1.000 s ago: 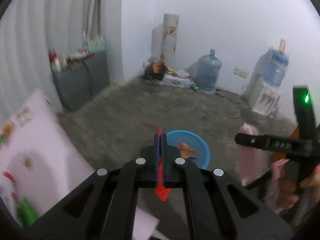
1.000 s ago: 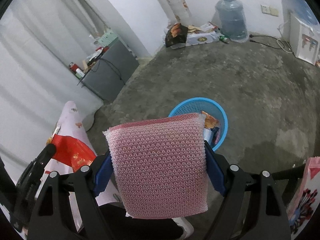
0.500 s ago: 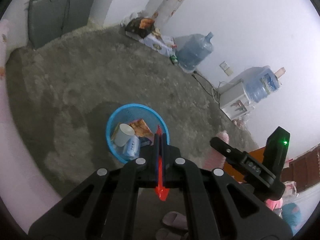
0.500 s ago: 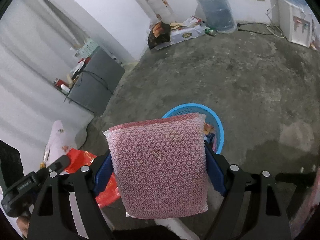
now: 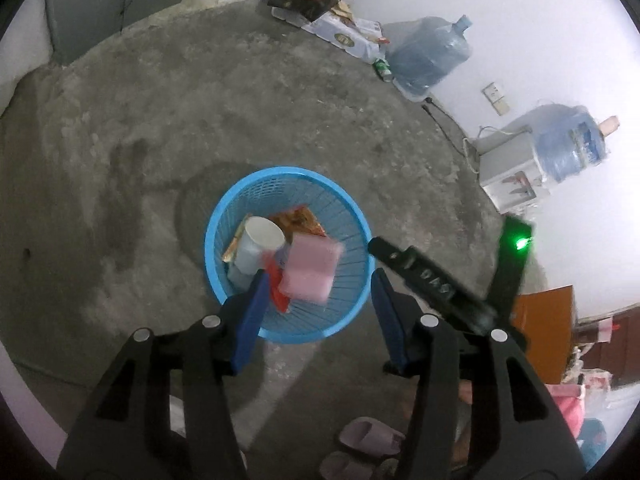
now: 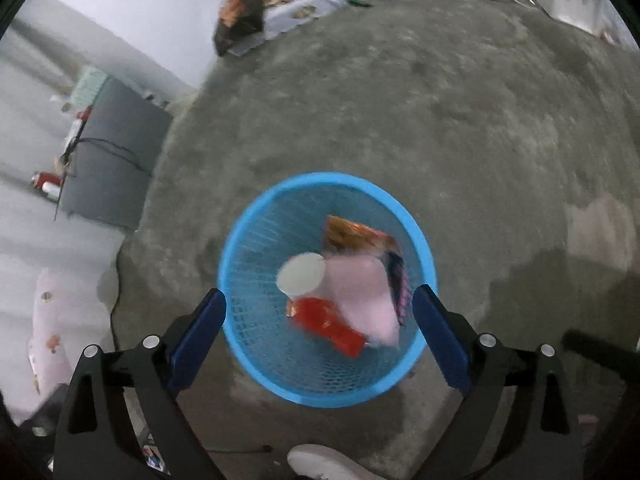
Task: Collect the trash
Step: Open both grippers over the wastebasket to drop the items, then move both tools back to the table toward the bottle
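Concrete floor (image 5: 280,92) (stained), white walls (image 5: 520,20)

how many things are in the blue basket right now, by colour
white: 1, the paper cup
pink: 1, the foam pad
red: 1, the wrapper
orange: 1, the snack bag
total: 4 that I can make out in the basket; anything underneath is hidden

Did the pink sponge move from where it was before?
Yes. The pink sponge left the right gripper and dropped down into the blue basket.
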`<state>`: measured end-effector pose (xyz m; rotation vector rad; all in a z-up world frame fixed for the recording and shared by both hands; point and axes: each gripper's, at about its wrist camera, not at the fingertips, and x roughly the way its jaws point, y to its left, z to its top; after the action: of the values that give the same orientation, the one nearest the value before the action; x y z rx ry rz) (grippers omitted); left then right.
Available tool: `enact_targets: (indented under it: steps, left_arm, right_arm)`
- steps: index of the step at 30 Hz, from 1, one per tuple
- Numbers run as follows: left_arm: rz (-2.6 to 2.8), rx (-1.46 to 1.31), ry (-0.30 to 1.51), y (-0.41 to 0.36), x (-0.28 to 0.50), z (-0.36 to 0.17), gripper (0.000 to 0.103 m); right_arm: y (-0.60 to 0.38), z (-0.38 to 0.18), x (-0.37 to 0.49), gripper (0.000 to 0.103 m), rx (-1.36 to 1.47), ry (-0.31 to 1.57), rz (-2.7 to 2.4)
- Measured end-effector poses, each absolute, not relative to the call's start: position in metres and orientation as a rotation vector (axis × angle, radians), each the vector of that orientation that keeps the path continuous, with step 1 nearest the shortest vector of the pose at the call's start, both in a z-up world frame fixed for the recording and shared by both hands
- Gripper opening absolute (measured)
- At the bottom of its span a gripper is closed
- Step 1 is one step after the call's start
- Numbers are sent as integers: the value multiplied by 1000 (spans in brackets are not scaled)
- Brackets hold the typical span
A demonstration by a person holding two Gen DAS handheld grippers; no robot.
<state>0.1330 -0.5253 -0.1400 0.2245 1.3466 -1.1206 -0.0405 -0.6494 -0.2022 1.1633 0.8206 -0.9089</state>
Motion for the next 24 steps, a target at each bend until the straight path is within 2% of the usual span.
enact_targets:
  steps: [5,15,24]
  left_arm:
    - [-1141,207,1249,-505,136,-103,54]
    - [-1186,152,1055,-400,123,6,76]
    - [-1072,69,936,-265,133,53,80]
  right_arm:
    - [-628,-195,-68,92,1175,775,-925]
    - [-552,-125,-94,92,1120,689,-830]
    - [-502,-60,-46,92,1045,686,-553]
